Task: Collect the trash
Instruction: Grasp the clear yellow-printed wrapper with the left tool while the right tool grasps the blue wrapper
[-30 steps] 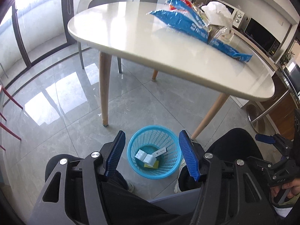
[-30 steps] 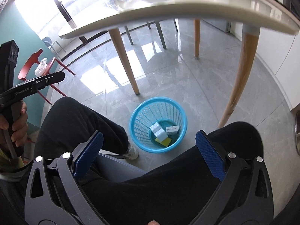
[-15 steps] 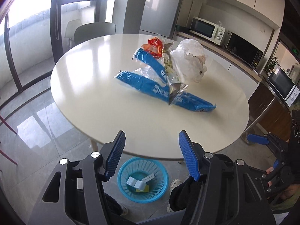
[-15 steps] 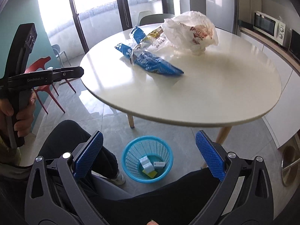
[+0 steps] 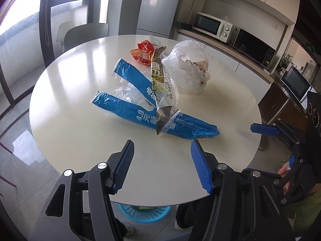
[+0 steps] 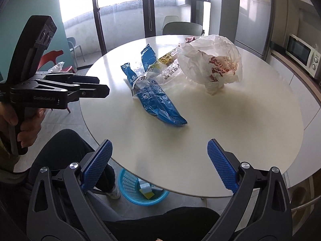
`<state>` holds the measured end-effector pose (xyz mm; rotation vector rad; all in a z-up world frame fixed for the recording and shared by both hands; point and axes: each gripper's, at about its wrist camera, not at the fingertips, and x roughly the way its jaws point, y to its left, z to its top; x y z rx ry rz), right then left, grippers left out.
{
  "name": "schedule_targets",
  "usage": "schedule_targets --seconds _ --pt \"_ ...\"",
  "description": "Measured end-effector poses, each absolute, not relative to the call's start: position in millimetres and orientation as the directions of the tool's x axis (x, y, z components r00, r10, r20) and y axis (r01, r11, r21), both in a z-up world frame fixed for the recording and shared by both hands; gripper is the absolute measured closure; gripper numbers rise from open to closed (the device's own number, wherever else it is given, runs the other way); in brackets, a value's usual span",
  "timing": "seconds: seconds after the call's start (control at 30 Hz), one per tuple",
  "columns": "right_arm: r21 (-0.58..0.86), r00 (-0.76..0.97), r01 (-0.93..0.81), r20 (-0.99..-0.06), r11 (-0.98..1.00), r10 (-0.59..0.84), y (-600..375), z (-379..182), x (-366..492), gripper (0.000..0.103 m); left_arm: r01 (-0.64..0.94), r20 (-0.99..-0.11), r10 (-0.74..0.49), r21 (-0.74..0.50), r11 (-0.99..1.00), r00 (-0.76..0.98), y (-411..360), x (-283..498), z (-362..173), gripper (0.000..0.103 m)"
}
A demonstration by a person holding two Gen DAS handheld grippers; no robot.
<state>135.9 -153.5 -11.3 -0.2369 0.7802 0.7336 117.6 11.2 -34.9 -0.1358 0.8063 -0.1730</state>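
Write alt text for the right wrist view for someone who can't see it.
The open right gripper hovers empty over a round white table strewn with crinkled blue plastic wrappers and a crumpled white plastic bag. A blue mesh wastebasket sits on the floor below the table's edge.

My kitchen-dining room, bright with daylight

My round white bench (image 5: 84, 132) stands on glossy grey floor tiles (image 5: 22, 152); behind it a grey chair (image 5: 86, 33), tall dark-framed windows (image 6: 124, 14), a silver fridge (image 5: 158, 6), a microwave (image 5: 212, 26) and a teal wall (image 6: 8, 40).
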Motion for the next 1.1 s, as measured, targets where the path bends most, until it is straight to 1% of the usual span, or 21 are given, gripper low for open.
schedule_targets --seconds 0.1,0.17,0.2,0.3,0.33,0.37,0.43,0.47,0.57,0.6,0.67,0.7,0.73,0.77,0.83,0.87,0.93,1.1 --pt "0.065 0.462 -0.698 -0.720 0.713 0.518 -148 -13 148 0.013 0.108 -0.707 -0.211 -0.189 0.976 0.675 10 126 -35 0.045" --pt "0.071 0.443 -0.713 -0.726 0.698 0.526 -144 -14 156 0.017 0.107 -0.711 -0.209 -0.186 0.977 0.671 9 133 -36 0.046" --pt "0.075 0.429 -0.723 -0.731 0.687 0.530 -141 -15 160 0.023 0.109 -0.713 -0.212 -0.188 0.976 0.669 9 136 -37 0.048" --pt "0.065 0.408 -0.742 -0.745 0.667 0.527 -132 -20 170 0.027 0.118 -0.713 -0.221 -0.193 0.974 0.665 8 145 -37 0.049" --pt "0.062 0.402 -0.745 -0.753 0.664 0.521 -129 -23 174 0.031 0.118 -0.716 -0.221 -0.192 0.974 0.662 7 148 -38 0.050" --pt "0.061 0.395 -0.747 -0.760 0.662 0.516 -127 -25 178 0.032 0.118 -0.720 -0.220 -0.190 0.975 0.658 6 151 -39 0.050" --pt "0.062 0.384 -0.752 -0.768 0.656 0.513 -124 -28 183 0.037 0.123 -0.728 -0.219 -0.184 0.975 0.650 3 156 -43 0.054" --pt "0.063 0.378 -0.756 -0.771 0.652 0.512 -122 -30 184 0.037 0.125 -0.730 -0.218 -0.180 0.976 0.648 2 158 -44 0.054" --pt "0.058 0.367 -0.767 -0.777 0.639 0.511 -115 -32 188 0.048 0.131 -0.735 -0.224 -0.183 0.974 0.640 2 163 -48 0.061" --pt "0.057 0.366 -0.768 -0.779 0.638 0.510 -114 -33 188 0.051 0.135 -0.735 -0.230 -0.187 0.973 0.638 1 165 -49 0.065" --pt "0.052 0.364 -0.770 -0.783 0.636 0.505 -110 -34 189 0.053 0.145 -0.737 -0.237 -0.187 0.972 0.633 0 167 -51 0.070" --pt "0.050 0.363 -0.771 -0.785 0.635 0.502 -108 -35 190 0.058 0.144 -0.738 -0.234 -0.185 0.972 0.633 0 168 -53 0.078" --pt "0.051 0.362 -0.770 -0.786 0.636 0.501 -107 -36 190 0.064 0.144 -0.738 -0.234 -0.185 0.972 0.633 0 168 -54 0.083" --pt "0.050 0.363 -0.767 -0.788 0.640 0.498 -107 -37 191 0.066 0.145 -0.737 -0.235 -0.185 0.972 0.634 1 169 -54 0.086" --pt "0.045 0.370 -0.764 -0.787 0.644 0.493 -105 -37 190 0.079 0.134 -0.726 -0.223 -0.180 0.975 0.650 3 168 -53 0.096" --pt "0.047 0.371 -0.763 -0.785 0.644 0.496 -104 -37 190 0.082 0.120 -0.717 -0.215 -0.181 0.976 0.664 5 166 -51 0.096" --pt "0.049 0.379 -0.759 -0.778 0.650 0.502 -104 -36 187 0.096 0.098 -0.698 -0.211 -0.199 0.975 0.685 12 160 -46 0.099" --pt "0.079 0.395 -0.741 -0.753 0.667 0.527 -107 -34 176 0.099 0.066 -0.653 -0.210 -0.238 0.969 0.728 31 139 -28 0.099"
